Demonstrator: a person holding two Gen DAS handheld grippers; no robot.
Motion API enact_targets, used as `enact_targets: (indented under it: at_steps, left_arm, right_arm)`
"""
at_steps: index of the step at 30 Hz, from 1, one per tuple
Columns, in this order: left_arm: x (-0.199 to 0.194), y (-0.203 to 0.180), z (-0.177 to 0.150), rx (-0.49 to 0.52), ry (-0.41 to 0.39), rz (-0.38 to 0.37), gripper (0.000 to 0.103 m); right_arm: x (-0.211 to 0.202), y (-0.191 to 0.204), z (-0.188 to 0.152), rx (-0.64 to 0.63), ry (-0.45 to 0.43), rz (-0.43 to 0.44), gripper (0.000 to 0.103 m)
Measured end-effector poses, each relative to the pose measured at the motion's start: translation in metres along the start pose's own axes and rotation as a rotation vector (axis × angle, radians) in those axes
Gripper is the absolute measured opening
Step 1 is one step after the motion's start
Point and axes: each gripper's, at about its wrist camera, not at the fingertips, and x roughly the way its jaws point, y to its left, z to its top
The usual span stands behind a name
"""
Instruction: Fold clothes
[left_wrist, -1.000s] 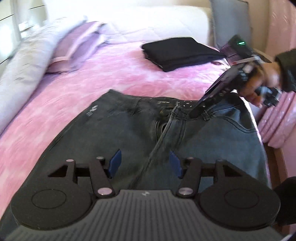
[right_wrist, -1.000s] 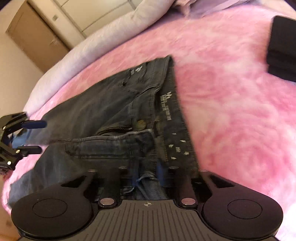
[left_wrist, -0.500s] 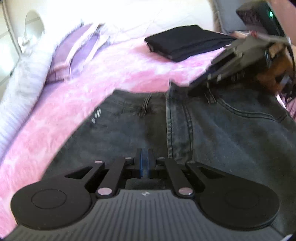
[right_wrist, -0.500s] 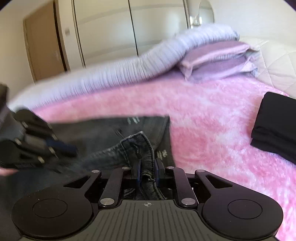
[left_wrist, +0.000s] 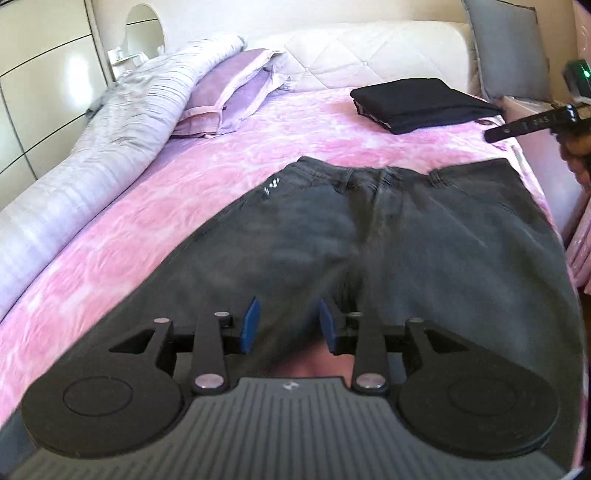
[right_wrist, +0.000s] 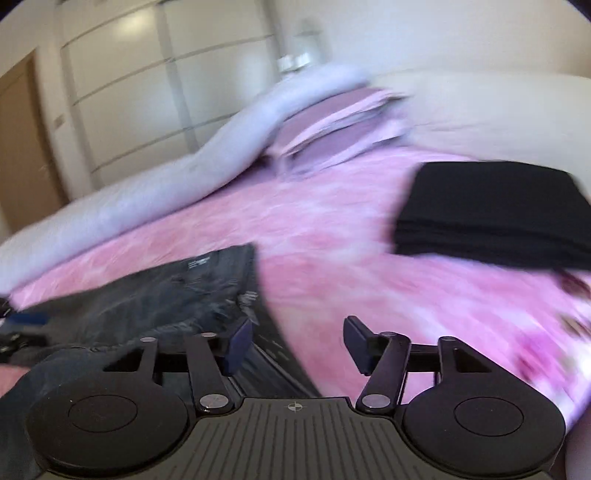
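Dark grey jeans (left_wrist: 388, 236) lie spread flat on the pink bedspread (left_wrist: 192, 206), waistband toward the headboard. My left gripper (left_wrist: 289, 325) hovers over the crotch of the jeans. Its jaws are opening, and denim lies below them, not pinched. My right gripper (right_wrist: 297, 343) is also opening, above the waistband corner of the jeans (right_wrist: 177, 295) and the bare bedspread (right_wrist: 332, 266), with nothing between its blue pads (right_wrist: 238, 341). In the left wrist view one of its fingers (left_wrist: 528, 123) reaches in from the right edge, clear of the jeans.
A folded black garment (left_wrist: 421, 99) (right_wrist: 491, 214) lies near the headboard (left_wrist: 369, 51). Purple pillows (left_wrist: 232, 92) and a rolled grey duvet (left_wrist: 92, 166) line the left side. A grey cushion (left_wrist: 506, 44) and a bedside table (left_wrist: 532, 107) stand at the right, wardrobe doors (right_wrist: 129, 92) beyond.
Both grippers were shut on the jeans half a second ago and have let go and opened. Both have drawn back, and the jeans now lie flat.
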Motion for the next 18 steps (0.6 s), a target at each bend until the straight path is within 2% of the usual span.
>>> enact_targets:
  at_steps: [3, 5, 9, 11, 12, 13, 18]
  left_arm:
    - [-0.031, -0.023, -0.022, 0.004, -0.005, 0.019, 0.035]
    - [-0.049, -0.041, -0.040, -0.004, 0.001, 0.033, 0.035]
    - [-0.080, -0.057, -0.076, -0.026, 0.045, 0.096, 0.036]
    - [-0.099, -0.060, -0.095, -0.051, 0.071, 0.133, 0.036]
    - [-0.109, -0.056, -0.104, -0.074, 0.081, 0.155, 0.036]
    - [-0.121, -0.050, -0.114, -0.101, 0.094, 0.190, 0.036]
    - [-0.195, -0.013, -0.171, -0.236, 0.178, 0.389, 0.038]
  right_arm:
    - [-0.037, -0.023, -0.031, 0.144, -0.025, -0.017, 0.061]
    - [-0.051, -0.033, -0.050, 0.262, -0.027, 0.019, 0.061]
    - [-0.039, -0.035, -0.069, 0.395, -0.027, 0.116, 0.061]
    - [-0.027, -0.035, -0.066, 0.434, 0.006, 0.131, 0.058]
    - [-0.022, -0.033, -0.064, 0.434, 0.026, 0.113, 0.028]
    - [-0.016, -0.031, -0.063, 0.429, 0.047, 0.089, 0.014]
    - [-0.010, -0.014, -0.057, 0.267, 0.064, -0.019, 0.011]
